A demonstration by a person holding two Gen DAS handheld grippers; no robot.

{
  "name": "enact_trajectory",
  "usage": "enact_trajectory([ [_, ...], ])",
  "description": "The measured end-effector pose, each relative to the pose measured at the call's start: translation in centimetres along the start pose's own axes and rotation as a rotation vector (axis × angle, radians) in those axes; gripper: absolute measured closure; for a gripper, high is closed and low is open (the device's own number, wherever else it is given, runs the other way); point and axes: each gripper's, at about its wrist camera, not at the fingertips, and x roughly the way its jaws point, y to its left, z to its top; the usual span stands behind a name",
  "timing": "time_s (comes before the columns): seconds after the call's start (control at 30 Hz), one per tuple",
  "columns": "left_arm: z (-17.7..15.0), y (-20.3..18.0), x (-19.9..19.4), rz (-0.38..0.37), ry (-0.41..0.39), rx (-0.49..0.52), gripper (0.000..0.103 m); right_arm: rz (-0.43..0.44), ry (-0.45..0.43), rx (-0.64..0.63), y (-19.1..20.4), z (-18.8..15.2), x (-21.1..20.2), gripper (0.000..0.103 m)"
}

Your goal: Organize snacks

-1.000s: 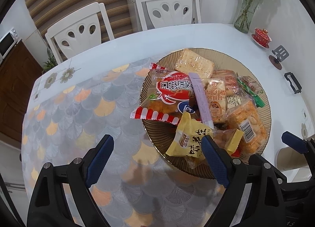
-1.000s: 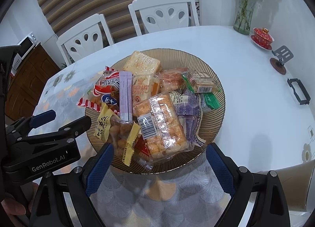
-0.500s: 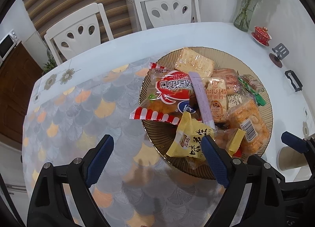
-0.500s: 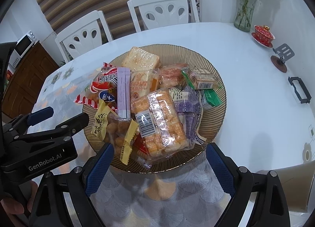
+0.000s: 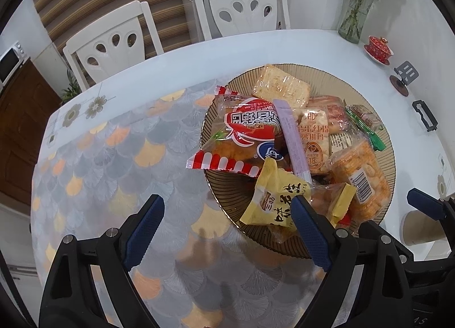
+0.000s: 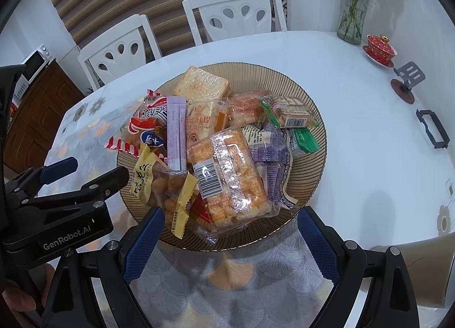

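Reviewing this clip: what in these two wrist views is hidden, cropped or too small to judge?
- Lower snacks in the ribbed brown glass plate: both views, buried under the clear orange rice-cracker pack and its neighbours.
- Beige chair back: right wrist view, cut off by the frame edge and the right tongs.
- Person's hand: right wrist view, mostly beyond the edge.
- Small print on the purple stick sachet: left wrist view, too small.

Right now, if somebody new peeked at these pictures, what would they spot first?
Probably the big brown ribbed plate in the middle of the white table, heaped with wrapped snacks. The loudest ones are the red-and-white packet hanging over its left rim and the yellow peanut bag at the near edge. Next come the two open grippers, the right gripper in front of the plate and the left gripper beside it, both empty.
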Motion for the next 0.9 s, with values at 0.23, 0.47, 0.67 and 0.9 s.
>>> enact_trajectory([
  [0.23, 0.01, 0.07, 0.08, 0.0, 0.004, -0.005, 0.013, 0.0, 0.002, -0.003, 0.14, 0.1, 0.12, 0.01],
  [0.47, 0.0, 0.38, 0.12, -0.012, 0.014, -0.024, 0.013, -0.001, 0.012, -0.005, 0.21, 0.12, 0.24, 0.01],
  [0.67, -0.07, 0.29, 0.15, -0.003, 0.016, -0.02, 0.013, -0.002, 0.01, -0.011, 0.3, 0.09, 0.22, 0.01],
  [0.9, -0.06, -0.07, 0.12, 0.004, 0.013, -0.009, 0.013, -0.003, 0.011, -0.009, 0.2, 0.15, 0.17, 0.01],
])
